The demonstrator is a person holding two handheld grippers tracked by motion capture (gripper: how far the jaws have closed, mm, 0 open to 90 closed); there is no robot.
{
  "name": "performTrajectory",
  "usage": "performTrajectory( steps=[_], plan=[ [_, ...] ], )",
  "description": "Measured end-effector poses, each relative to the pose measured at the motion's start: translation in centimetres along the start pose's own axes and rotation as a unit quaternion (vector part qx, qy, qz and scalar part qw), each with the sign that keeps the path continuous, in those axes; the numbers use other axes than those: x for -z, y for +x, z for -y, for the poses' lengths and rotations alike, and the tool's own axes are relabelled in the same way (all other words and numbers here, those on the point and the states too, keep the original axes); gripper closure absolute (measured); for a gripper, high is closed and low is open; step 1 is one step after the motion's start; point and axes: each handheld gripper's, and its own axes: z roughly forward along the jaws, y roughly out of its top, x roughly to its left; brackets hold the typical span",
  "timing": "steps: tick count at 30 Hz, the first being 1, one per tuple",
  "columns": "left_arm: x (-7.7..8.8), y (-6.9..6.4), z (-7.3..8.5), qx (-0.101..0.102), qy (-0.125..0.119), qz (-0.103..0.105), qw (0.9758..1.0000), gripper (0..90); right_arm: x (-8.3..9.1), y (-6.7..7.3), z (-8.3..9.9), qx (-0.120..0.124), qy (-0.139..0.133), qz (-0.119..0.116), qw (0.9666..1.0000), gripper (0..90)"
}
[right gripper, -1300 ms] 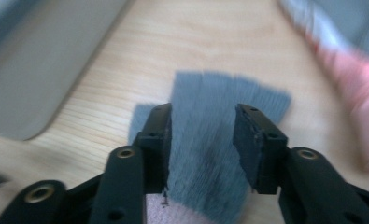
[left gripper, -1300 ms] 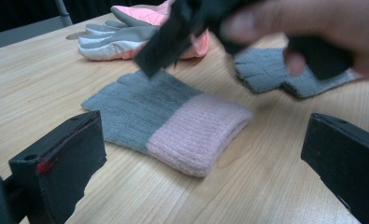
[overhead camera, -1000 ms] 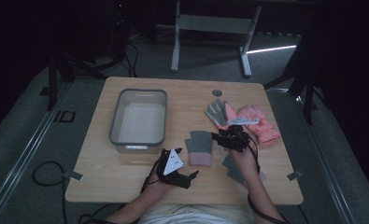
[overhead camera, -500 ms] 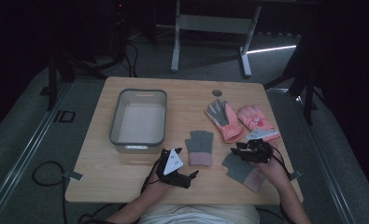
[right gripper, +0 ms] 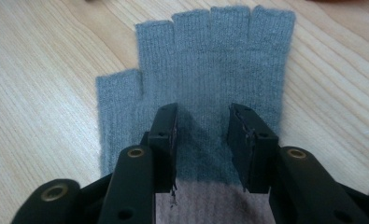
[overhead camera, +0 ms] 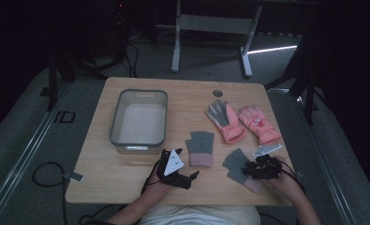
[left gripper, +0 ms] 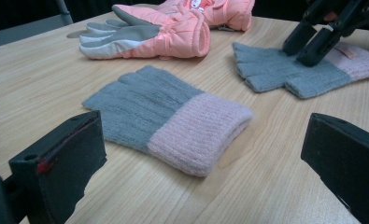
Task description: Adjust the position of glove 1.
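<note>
Two jaws of right gripper [right gripper: 203, 140], partly apart and just closing, straddle grey fingerless glove [right gripper: 205, 70], at 5 o'clock on table [overhead camera: 126, 187]. Next: pinch, lift.

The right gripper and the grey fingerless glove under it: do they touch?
Touching. In the left gripper view, the right gripper has both jaw tips set down on the grey fingerless glove, with no gap visible.

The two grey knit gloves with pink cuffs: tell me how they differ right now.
The nearer-centre knit glove lies straight, fingers toward the bin, with nothing touching it; the right-hand knit glove lies slanted, with the right hand-held gripper down on it, jaws straddling its grey palm. The first sits ahead of the open left hand-held gripper. Both are fingerless, flat on the table.
</note>
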Motion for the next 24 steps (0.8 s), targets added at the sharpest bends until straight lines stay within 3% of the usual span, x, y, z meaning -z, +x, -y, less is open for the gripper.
performTrajectory(
  steps=[3,7,14,15,19,20,22,24],
  plan=[
    [0.0,0.0,0.0,0.000,0.000,0.000,1.0000,0.0,0.0,-0.1,0.1,-0.007,0.001,0.000,1.0000,66.4],
    [0.0,0.0,0.0,0.000,0.000,0.000,1.0000,0.0,-0.2,0.1,-0.1,-0.007,0.009,0.012,0.9999,79.2],
    [0.0,0.0,0.0,0.003,-0.001,0.001,1.0000,0.0,0.2,0.5,-0.5,-0.026,0.011,0.021,0.9994,85.2],
    [0.0,0.0,0.0,0.002,0.000,0.000,1.0000,0.0,1.0,0.8,-0.8,-0.040,-0.002,0.021,0.9990,85.4],
    [0.0,0.0,0.0,0.002,0.000,0.000,1.0000,0.0,2.7,1.4,-1.4,-0.051,-0.031,0.033,0.9977,85.5],
    [0.0,0.0,0.0,0.002,0.000,0.000,1.0000,0.0,4.1,1.8,-2.0,-0.071,-0.060,0.042,0.9948,85.4],
    [0.0,0.0,0.0,0.002,-0.001,0.000,1.0000,0.0,4.6,2.0,-2.3,-0.078,-0.068,0.048,0.9934,85.4],
    [0.0,0.0,0.0,0.002,-0.001,-0.001,1.0000,0.0,5.6,2.4,-2.7,-0.107,-0.093,0.068,0.9876,85.4]
  ],
)
